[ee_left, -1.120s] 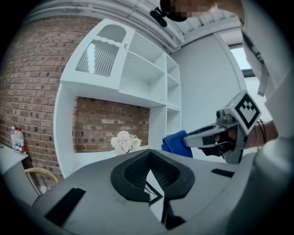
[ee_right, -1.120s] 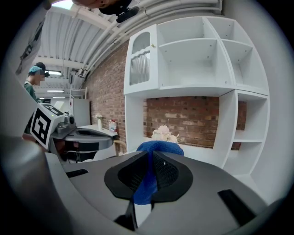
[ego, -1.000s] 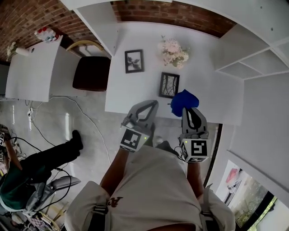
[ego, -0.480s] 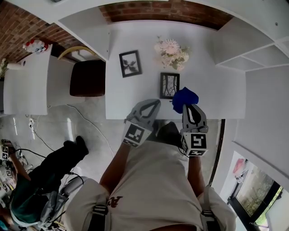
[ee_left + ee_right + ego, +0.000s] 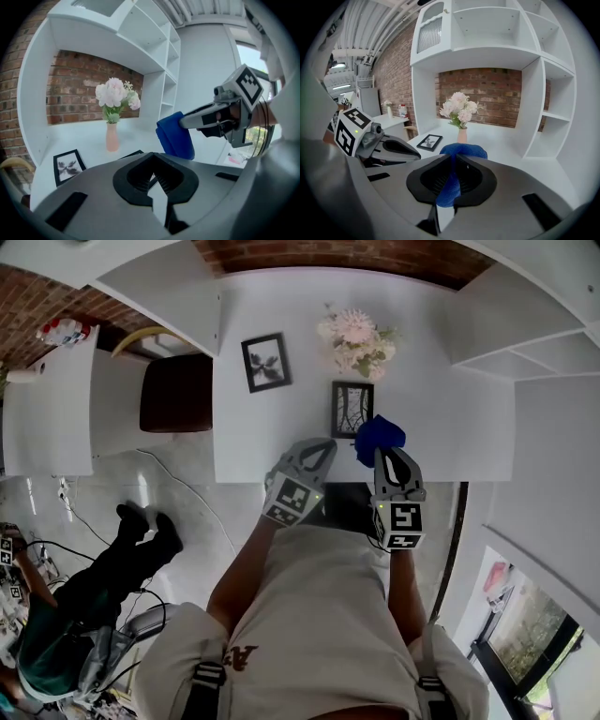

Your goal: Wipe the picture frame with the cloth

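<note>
**Right tool grips cloth beside near frame, left tool empty**

Person's torso fills the bottom of the head view, both forearms reaching toward 12 o'clock. Left tool (image 5: pixel 317 446) sits over the front edge of the white surface (image 5: pixel 450 442), jaws pressed together, nothing between them. Right tool (image 5: pixel 391 454) is just beside it at 3 o'clock, jaws pinching a bunched blue cloth (image 5: pixel 379 434). The cloth bulges out past the jaw tips toward 12 o'clock.

The near picture frame (image 5: pixel 352 409), dark border, stands at 1 o'clock from the left tool. In the head view the cloth overlaps its lower right corner; actual contact cannot be told.

Farther back, the far picture frame (image 5: pixel 264 362) sits at 11 o'clock, well apart from the cloth, showing a leaf print. A vase of flowers (image 5: pixel 356 337), pink and white blooms, stands at 12 o'clock behind the near frame.

A brick wall (image 5: pixel 375 259) backs the surface. White shelves (image 5: pixel 534 343) are at 2 o'clock. A dark chair (image 5: pixel 175 392) is at 10 o'clock off the surface's left edge. Another person's legs (image 5: pixel 112 563) are on the floor at 8 o'clock.
</note>
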`<state>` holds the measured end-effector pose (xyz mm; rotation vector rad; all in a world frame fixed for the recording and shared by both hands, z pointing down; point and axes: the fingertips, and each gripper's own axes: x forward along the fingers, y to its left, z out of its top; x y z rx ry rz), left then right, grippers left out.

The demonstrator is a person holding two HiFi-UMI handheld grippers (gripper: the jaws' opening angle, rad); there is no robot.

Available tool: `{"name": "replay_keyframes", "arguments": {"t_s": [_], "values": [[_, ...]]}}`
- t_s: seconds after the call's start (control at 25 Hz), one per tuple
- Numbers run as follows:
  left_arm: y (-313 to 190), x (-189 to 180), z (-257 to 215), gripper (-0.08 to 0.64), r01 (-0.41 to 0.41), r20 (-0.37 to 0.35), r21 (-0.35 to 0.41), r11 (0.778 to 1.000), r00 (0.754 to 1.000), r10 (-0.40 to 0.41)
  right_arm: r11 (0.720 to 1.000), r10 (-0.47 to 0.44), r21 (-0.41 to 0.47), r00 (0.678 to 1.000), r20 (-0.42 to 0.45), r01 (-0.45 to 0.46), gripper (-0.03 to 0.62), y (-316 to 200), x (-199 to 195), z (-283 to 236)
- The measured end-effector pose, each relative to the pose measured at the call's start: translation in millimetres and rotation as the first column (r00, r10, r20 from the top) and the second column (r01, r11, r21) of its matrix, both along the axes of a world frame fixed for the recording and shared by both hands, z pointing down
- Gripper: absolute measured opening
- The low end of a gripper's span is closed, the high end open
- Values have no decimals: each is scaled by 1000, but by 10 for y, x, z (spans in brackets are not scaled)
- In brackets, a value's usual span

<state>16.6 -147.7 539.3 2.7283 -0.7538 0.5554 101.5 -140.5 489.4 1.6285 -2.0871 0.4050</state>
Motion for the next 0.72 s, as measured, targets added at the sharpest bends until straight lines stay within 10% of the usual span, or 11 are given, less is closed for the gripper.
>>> {"name": "replay_keyframes", "arguments": {"t_s": [0.72], "values": [[-69,184,784,-5,10,179,-118,993,984,11,994,-68,-77,997,45,71,23,-133,111,446]]}}
